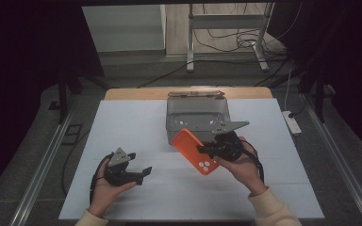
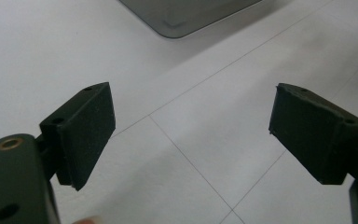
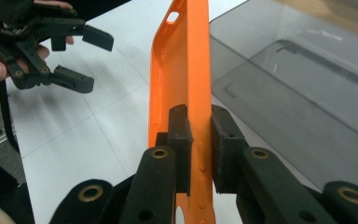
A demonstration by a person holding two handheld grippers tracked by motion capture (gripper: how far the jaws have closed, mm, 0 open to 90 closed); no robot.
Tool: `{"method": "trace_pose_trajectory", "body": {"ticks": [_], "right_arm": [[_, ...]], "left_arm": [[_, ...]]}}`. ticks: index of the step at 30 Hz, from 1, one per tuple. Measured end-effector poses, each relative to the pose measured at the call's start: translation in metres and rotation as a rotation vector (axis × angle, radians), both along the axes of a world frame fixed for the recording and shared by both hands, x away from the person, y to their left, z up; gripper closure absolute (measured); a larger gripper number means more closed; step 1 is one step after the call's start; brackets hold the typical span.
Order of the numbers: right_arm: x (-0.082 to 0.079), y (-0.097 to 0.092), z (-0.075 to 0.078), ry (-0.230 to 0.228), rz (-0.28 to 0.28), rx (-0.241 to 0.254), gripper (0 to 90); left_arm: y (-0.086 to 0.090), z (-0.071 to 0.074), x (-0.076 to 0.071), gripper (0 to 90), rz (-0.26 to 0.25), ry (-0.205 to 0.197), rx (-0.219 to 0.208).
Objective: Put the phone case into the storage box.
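An orange phone case (image 1: pixel 192 150) with camera cut-outs is held tilted above the white table (image 1: pixel 122 122), just in front of a grey bin (image 1: pixel 197 115). My right gripper (image 1: pixel 206 149) is shut on its side edge. In the right gripper view both pads (image 3: pixel 179 140) press the case's rim (image 3: pixel 179 70), and the grey bin (image 3: pixel 298 79) lies just to the right. My left gripper (image 1: pixel 140 164) is at the table's front left, apart from the case. Its jaws stand wide open (image 2: pixel 191 126) with nothing between them, over bare table. It also shows at the upper left (image 3: pixel 81 58).
The grey bin stands at the table's back centre, and its corner (image 2: pixel 182 18) shows in the left gripper view. A white power strip (image 1: pixel 292 123) lies off the table's right edge. A metal stand and cables (image 1: pixel 226 37) sit on the floor behind.
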State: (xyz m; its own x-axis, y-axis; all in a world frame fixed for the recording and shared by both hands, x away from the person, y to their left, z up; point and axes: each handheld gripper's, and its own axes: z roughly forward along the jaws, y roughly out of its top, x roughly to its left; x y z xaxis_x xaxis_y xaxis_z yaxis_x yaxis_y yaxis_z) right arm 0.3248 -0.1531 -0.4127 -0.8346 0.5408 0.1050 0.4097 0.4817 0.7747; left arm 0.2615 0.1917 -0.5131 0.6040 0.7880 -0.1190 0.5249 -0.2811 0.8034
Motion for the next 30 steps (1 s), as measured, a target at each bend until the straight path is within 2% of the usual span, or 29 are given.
{"method": "trace_pose_trajectory", "body": {"ticks": [2,5,10,14,17,20,23,30], "right_arm": [[-0.001,0.000,0.003,-0.004,-0.010,0.001,79.8],[-0.002,-0.002,0.010,-0.016,-0.060,-0.013,79.8],[-0.002,-0.004,0.014,-0.012,-0.088,-0.014,79.8],[0.000,-0.007,0.016,-0.011,-0.109,-0.003,79.8],[0.003,-0.013,0.020,-0.011,-0.166,0.026,79.8],[0.004,-0.018,0.022,-0.011,-0.199,0.043,79.8],[0.006,-0.022,0.025,-0.009,-0.217,0.058,79.8],[0.008,-0.021,0.031,-0.030,-0.238,0.053,79.8]], "left_arm": [[0.001,0.000,-0.001,14.5,0.001,-0.001,-0.001],[0.002,-0.001,-0.002,14.5,0.005,-0.001,-0.005],[0.001,-0.003,-0.001,14.6,0.003,0.002,0.001],[0.001,-0.003,-0.001,14.7,0.001,0.004,0.004],[0.001,-0.003,-0.001,14.8,0.014,-0.007,0.004],[0.002,-0.003,-0.001,15.1,0.014,-0.006,0.001],[0.000,-0.003,-0.001,15.1,0.005,0.000,0.010],[0.001,-0.003,0.000,15.1,0.006,0.003,0.008]]}}
